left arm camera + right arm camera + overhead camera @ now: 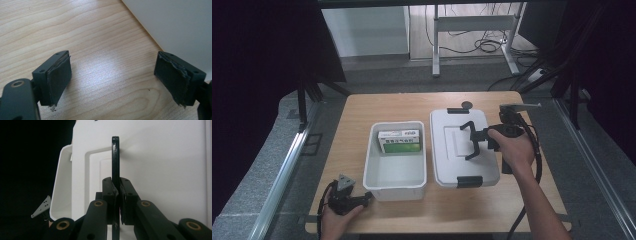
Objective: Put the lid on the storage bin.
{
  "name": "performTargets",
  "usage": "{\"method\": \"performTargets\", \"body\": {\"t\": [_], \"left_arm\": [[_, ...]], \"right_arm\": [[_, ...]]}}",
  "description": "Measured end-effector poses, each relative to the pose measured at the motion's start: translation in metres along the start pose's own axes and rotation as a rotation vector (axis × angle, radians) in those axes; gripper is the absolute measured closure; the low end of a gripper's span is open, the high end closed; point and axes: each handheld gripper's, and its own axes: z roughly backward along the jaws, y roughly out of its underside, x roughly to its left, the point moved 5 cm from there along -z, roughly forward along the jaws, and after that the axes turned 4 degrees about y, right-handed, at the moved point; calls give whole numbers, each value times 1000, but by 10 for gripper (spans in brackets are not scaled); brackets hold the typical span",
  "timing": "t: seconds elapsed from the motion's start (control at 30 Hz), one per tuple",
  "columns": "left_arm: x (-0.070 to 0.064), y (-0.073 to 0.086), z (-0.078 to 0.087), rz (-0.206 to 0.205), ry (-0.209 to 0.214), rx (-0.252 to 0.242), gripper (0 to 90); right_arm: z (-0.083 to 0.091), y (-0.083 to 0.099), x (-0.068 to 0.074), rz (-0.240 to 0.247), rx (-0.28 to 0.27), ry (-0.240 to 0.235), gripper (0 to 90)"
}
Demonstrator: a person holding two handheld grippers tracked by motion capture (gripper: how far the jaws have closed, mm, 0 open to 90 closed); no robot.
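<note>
Right tongs point(472, 141) clamped on the black handle point(115, 162) of the white plastic lid point(447, 160), lying at 3 o'clock of the open white plastic bin point(373, 172). Left tongs point(362, 199) open, idle at 7 o'clock on the table point(357, 107). Next, I'd judge: lift lid onto bin.

White lid point(464, 148) flat on table, black handle point(473, 141) raised.
</note>
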Motion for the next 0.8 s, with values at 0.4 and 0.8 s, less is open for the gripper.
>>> {"method": "performTargets", "body": {"t": [0.4,0.8], "left_arm": [[0,0,0,0,0,0,141],[0,0,0,-1,0,1,141]], "right_arm": [[-8,-1,21,17,16,-6,842],[-18,0,41,35,43,-8,842]]}}
